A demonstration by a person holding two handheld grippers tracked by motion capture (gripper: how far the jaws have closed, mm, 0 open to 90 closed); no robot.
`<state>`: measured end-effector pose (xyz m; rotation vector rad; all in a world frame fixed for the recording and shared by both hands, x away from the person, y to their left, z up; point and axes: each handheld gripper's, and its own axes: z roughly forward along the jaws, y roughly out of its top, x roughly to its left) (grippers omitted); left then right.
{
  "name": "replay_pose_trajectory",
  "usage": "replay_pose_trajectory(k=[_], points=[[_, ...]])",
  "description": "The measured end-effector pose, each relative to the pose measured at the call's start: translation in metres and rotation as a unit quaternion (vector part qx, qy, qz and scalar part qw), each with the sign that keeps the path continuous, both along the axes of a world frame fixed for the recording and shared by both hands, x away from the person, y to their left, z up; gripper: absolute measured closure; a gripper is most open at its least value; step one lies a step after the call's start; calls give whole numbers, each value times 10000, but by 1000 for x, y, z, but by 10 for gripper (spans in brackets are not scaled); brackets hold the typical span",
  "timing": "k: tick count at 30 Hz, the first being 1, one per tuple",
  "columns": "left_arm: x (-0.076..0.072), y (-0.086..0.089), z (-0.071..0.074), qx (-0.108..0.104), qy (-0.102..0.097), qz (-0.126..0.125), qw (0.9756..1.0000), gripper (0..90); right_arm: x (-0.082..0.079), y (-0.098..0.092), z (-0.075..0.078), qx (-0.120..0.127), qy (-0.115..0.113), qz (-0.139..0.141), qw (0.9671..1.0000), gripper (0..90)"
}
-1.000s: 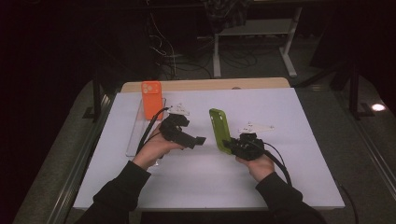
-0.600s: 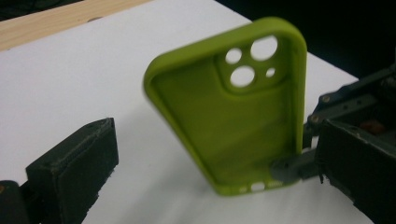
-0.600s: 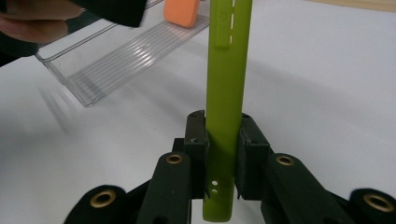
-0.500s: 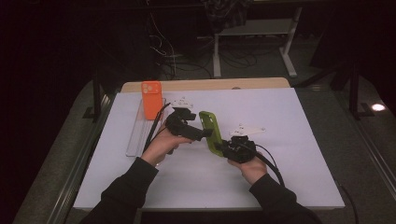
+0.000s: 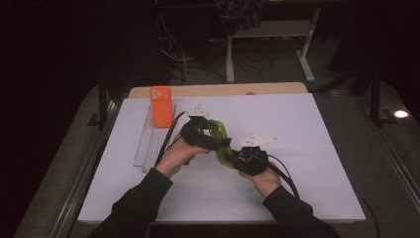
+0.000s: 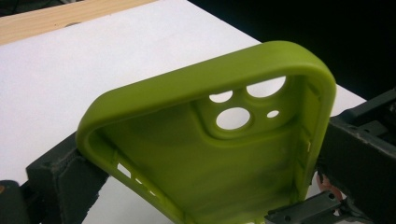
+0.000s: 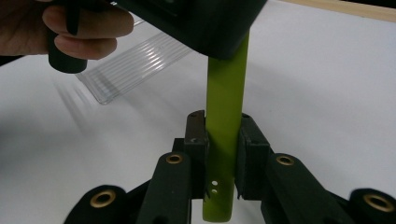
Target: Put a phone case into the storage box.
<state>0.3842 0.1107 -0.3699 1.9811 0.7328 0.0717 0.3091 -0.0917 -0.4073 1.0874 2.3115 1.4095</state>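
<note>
While you hold it above the tabletop [image 5: 307,148]:
Case [image 5: 221,144]: green, between both grippers.
Right gripper [image 7: 223,154]: clamps its lower end.
Left gripper [image 5: 224,144]: grips its two long sides.

The phone case [image 6: 205,154] held between the two grippers is uniform lime green, with no printed pattern; its inner face shows faint darker smudges. The left gripper [image 5: 200,136] and the right gripper [image 7: 223,154] are black, and the right gripper carries brass-coloured rings at its joints. A second phone case [image 5: 161,106], at the far left, is solid orange. The tray [image 5: 151,146] beneath it is clear with fine parallel ribs. The table surface [image 5: 307,129] is plain white, with a light wood strip [image 5: 223,89] along its far edge. Both sleeves [image 5: 133,208] are black.
</note>
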Motion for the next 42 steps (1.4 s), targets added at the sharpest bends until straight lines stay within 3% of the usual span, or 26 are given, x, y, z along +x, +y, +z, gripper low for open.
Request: replay_pose_trajectory(k=[4, 7, 14, 21, 29, 36, 39, 42], points=[[-1, 1, 0, -49, -132, 56, 9999, 38, 0, 1, -1, -70, -2, 12, 10000, 757], [-1, 2, 0, -194, -114, 78, 9997, 64, 0, 1, -1, -102, -18, 22, 9999, 757], [-4, 1, 3, -308, -193, 98, 9993, 108, 1, 2, -2, -205, -67, 36, 9998, 757], [-7, -1, 6, -231, -289, 86, 9993, 126, 1, 3, -3, -325, -114, 75, 9994, 744], [-1, 7, 17, -102, -477, 60, 9988, 135, -2, -5, -1, -466, -51, 232, 9986, 374], [11, 24, 39, 21, -568, 316, 9979, 139, -7, -32, -2, -572, 10, 283, 9980, 135], [16, 33, 51, 85, -631, 450, 9970, 142, -10, -43, -7, -687, -10, 237, 9974, 95], [23, 44, 64, 126, -727, 573, 9956, 143, -15, -52, -13, -696, 129, 321, 9970, 0]])
